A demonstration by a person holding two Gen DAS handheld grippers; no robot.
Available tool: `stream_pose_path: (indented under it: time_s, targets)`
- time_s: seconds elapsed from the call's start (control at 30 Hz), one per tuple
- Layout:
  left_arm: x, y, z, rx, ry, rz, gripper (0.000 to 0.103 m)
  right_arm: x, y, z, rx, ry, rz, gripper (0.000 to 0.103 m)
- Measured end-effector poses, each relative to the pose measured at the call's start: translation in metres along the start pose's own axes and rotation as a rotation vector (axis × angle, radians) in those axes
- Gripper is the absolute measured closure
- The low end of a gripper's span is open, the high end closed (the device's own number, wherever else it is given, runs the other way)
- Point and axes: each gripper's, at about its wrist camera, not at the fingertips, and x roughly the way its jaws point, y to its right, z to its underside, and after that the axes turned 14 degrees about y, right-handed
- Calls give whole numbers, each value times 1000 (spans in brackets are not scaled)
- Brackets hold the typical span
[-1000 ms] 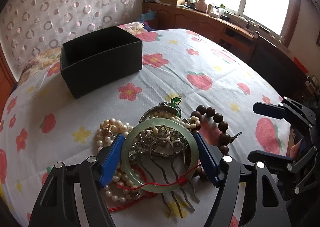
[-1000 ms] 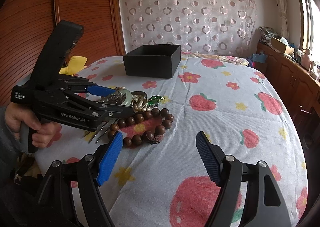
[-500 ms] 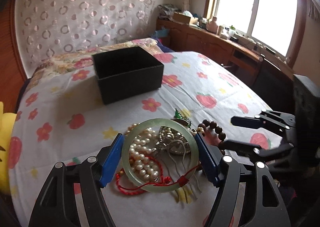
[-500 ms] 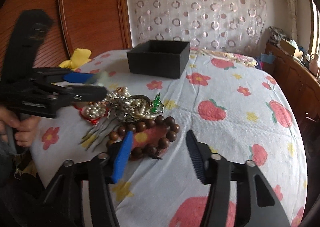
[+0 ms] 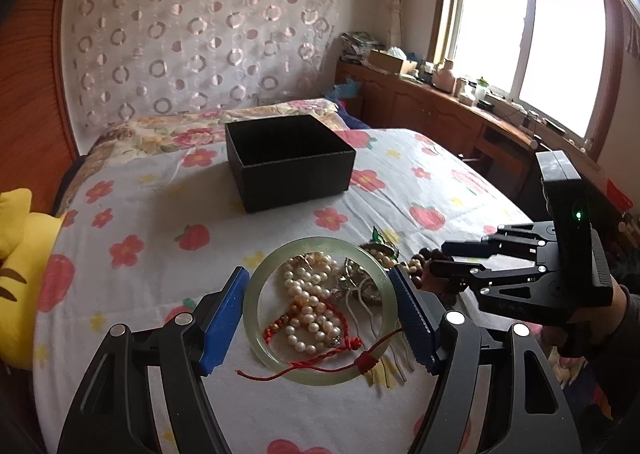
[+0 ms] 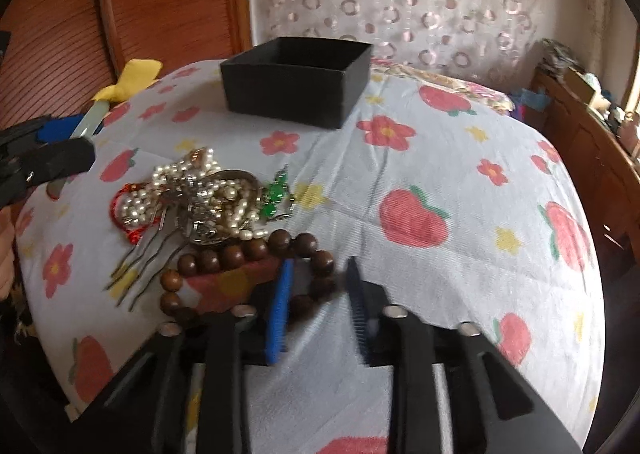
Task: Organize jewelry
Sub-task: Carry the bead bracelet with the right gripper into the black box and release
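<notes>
Left gripper (image 5: 320,314): clamped across a pale green jade bangle (image 5: 320,372) — lifted above the jewelry heap.
Right gripper (image 6: 318,296): jaws closing around the brown wooden bead bracelet (image 6: 244,248) — on the floral bedsheet (image 6: 440,158).

The left gripper (image 5: 320,314) clamps the jade bangle (image 5: 320,368) lifted above the jewelry pile (image 6: 200,198), while the right gripper (image 6: 318,294), just beside that pile, is closing around the wooden bead bracelet (image 6: 224,256).
</notes>
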Motion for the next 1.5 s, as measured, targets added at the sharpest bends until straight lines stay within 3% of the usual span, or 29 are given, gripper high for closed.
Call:
stream_pose_path:
  time_s: [0.07, 0.33, 0.67, 1.33, 1.5]
  targets:
    - [-1, -2, -2, -3, 7, -5, 35, 0, 2, -1, -21, -7, -3, 88]
    - [5, -4, -8, 3, 19, -21, 35, -23, 12, -12, -54, 82, 26, 88]
    - [31, -7, -32, 21, 25, -40, 35, -49, 19, -52, -122, 220, 65, 88]
    - [113, -22, -94, 46, 19, -104, 34, -25, 34, -145, -158, 345, 75, 88]
    - [145, -30, -97, 27, -29, -117, 34, -14, 36, -160, -154, 347, 71, 88]
